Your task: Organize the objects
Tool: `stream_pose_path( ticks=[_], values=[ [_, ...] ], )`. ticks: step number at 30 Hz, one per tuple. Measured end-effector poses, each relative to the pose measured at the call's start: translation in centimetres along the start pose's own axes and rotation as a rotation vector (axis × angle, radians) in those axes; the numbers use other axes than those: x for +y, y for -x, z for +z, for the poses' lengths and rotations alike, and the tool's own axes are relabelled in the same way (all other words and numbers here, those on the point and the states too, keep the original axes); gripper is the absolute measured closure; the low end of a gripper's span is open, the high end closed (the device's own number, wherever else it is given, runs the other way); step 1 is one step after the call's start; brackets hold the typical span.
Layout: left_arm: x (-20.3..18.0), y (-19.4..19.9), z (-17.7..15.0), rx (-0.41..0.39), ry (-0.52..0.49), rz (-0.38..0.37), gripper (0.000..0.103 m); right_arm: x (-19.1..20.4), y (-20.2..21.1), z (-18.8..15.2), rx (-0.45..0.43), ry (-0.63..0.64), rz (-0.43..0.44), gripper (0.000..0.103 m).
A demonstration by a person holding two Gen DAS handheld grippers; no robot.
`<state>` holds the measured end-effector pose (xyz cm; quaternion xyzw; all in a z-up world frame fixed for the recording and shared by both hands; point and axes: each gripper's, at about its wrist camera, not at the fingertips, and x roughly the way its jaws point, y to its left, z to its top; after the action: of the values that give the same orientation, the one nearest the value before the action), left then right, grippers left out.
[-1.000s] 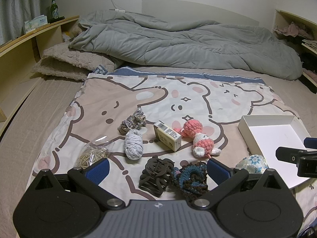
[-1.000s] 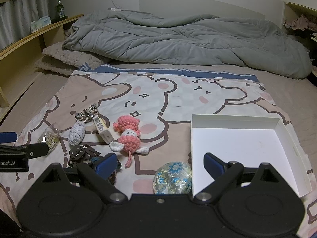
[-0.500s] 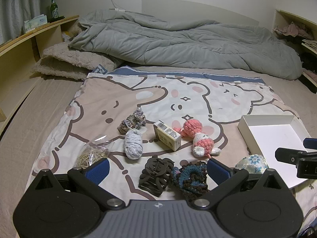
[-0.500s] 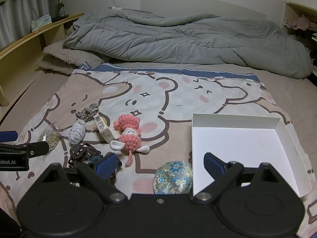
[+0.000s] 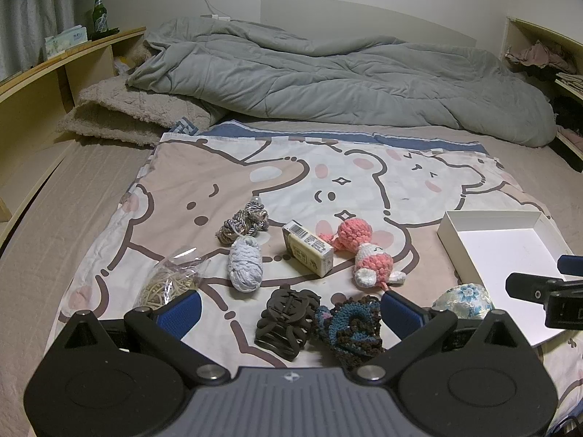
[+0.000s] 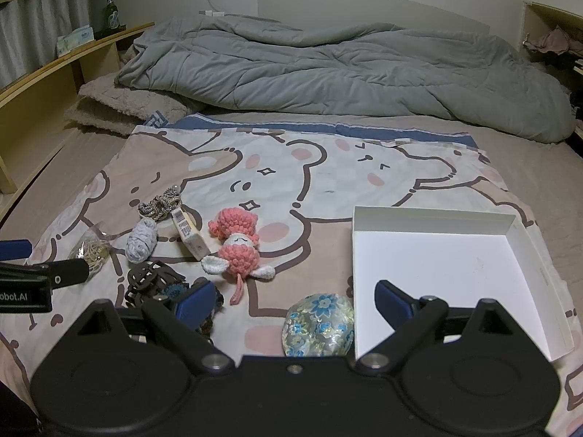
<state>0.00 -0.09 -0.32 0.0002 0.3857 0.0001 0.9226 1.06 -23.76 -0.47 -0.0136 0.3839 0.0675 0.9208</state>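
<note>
Bedroom setting: a beige bed carries a cartoon-bear printed cloth (image 5: 226, 189), with a rumpled grey duvet (image 5: 328, 80) heaped behind it and a wooden shelf (image 5: 54, 69) along the left wall.

Left to right on the cloth, as your left wrist view shows them: a clear plastic bag of tan rubber bands (image 5: 165, 282); a pale grey-blue yarn skein (image 5: 245, 264) with a twisted grey-and-beige cord bundle (image 5: 244, 221) touching its far end; a dark brown plastic claw hair clip (image 5: 286, 318) in the foreground; a small cream cardboard box with a barcode (image 5: 308, 247); a blue-and-brown crocheted scrunchie (image 5: 351, 327) touching the clip; a pink-and-white crocheted doll (image 5: 364, 251) lying on its side just beside the box; a round floral blue-and-silver pouch (image 5: 464, 298); and, farthest right, an open white cardboard tray (image 6: 437, 262), which holds nothing.

Your left gripper (image 5: 289, 307) hovers over the hair clip and scrunchie with its blue-padded fingers (image 5: 180, 309) spread wide and nothing grasped. Your right gripper (image 6: 295, 296) hovers above the floral pouch, near the tray's left wall; its fingers (image 6: 391, 296) are likewise released, one over the scrunchie, the other over the tray, and touch neither.
</note>
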Motion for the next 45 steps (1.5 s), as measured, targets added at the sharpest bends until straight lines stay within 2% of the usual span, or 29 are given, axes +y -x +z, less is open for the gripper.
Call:
stream_pose_path(
  ticks=[28,31,38,45],
  values=[
    [-0.2,0.1,0.0,-0.001,0.000,-0.002,0.000,0.0,-0.1,0.0,0.002,-0.004,0.001,0.008],
    [-1.1,0.3,-0.2,-0.005,0.004,-0.002,0.000,0.0,-0.2,0.0,0.001,-0.011,0.005,0.008],
    [0.0,0.4,1.3,-0.032,0.008,0.012,0.000,0.2,-0.5,0.8,-0.011,-0.028,0.014,0.008],
    [0.6,-0.8,3.2,-0.039,0.007,0.013,0.000,0.4,-1.3,3.0,-0.013,-0.055,0.040,0.008]
  ],
)
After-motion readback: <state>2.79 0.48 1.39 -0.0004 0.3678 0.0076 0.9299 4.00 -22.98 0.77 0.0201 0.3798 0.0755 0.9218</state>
